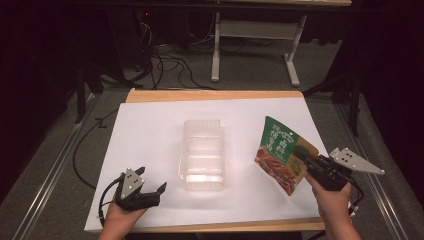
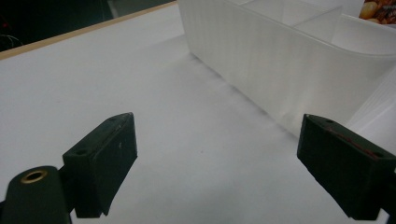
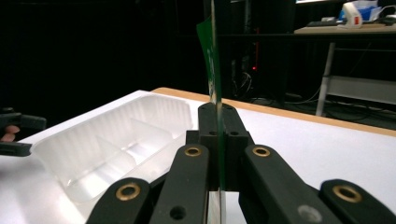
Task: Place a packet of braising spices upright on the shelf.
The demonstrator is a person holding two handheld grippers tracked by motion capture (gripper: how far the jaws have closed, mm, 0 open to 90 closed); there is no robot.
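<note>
Right tool [image 1: 303,156] pinching snack pouch [image 1: 281,153] edge, beside tray [image 1: 202,152]

A wooden table [image 1: 150,96] carries a white sheet [image 1: 150,135] bearing a clear compartmented tray [image 1: 202,150].

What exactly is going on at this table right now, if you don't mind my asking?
A person works with a claw in each hand. The right claw is shut on the edge of a green snack pouch and holds it off the white sheet, beside a clear divided plastic tray. The left claw rests open on the table near the tray, holding nothing.
</note>
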